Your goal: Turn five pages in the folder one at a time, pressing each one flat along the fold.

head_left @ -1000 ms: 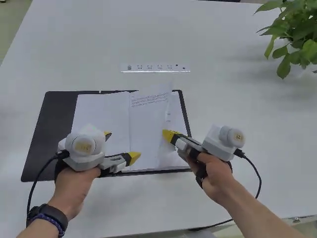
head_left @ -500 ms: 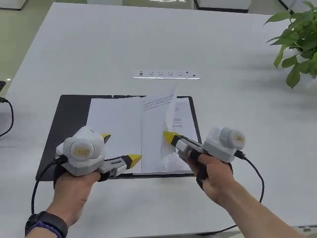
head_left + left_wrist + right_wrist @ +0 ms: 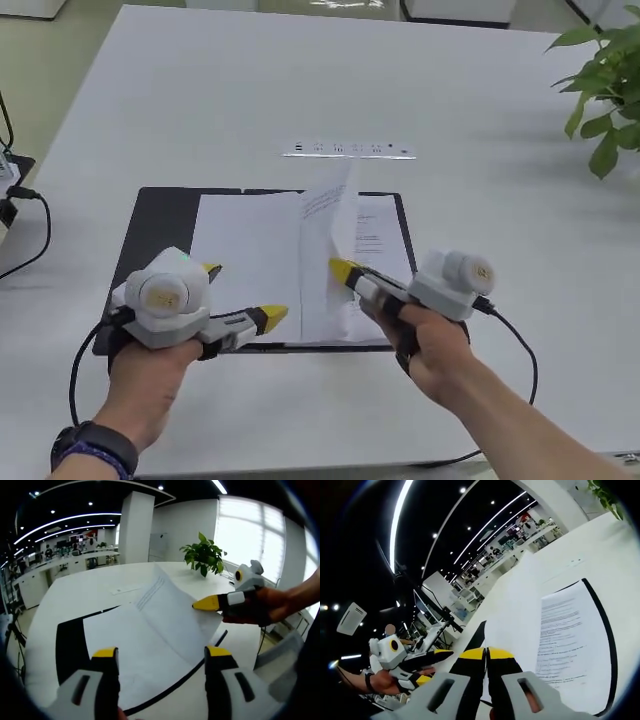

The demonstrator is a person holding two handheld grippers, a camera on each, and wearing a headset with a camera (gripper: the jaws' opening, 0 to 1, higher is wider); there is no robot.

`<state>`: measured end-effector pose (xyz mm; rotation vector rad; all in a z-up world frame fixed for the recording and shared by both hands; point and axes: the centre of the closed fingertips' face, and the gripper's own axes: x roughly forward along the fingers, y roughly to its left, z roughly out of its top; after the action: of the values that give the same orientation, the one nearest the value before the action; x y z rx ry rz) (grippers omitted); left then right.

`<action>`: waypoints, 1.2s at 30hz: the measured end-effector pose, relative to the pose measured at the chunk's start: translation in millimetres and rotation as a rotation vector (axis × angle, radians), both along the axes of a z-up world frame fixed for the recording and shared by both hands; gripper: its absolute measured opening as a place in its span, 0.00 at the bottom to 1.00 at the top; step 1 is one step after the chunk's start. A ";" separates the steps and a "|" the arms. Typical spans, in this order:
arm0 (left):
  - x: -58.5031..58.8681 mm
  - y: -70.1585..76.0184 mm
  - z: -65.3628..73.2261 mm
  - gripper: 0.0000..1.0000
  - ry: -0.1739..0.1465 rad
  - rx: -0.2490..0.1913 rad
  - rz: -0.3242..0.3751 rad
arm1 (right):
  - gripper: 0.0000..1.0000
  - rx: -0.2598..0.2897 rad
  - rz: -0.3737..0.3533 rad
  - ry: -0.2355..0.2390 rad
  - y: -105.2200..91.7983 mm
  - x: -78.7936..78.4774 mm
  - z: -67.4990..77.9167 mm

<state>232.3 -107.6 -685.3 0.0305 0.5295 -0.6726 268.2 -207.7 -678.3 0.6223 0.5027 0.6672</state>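
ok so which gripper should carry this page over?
Right. The right gripper is shut on the lifted page, which stands up from the folder. The left gripper is open, holding nothing, over the folder's left side; probably better kept for pressing the fold.

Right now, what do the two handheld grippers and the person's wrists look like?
The left gripper and right gripper match: rounded white bodies, dark jaws with yellow tips. A black cable trails from each. The left wrist wears a dark band.
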 end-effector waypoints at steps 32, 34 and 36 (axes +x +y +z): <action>-21.4 69.8 3.6 0.70 -0.009 -0.015 0.084 | 0.00 0.020 0.136 0.015 102.6 -3.7 -0.2; -22.6 74.2 4.2 0.70 -0.011 -0.018 0.088 | 0.00 0.023 0.140 0.020 107.2 -4.3 -1.4; -25.0 78.0 3.3 0.70 -0.011 -0.011 0.084 | 0.00 0.027 0.143 0.023 112.2 -5.0 -2.7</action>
<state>207.2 -29.6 -682.0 0.0018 0.5140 -0.5925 263.2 -95.5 -681.0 0.6240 0.5643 0.8033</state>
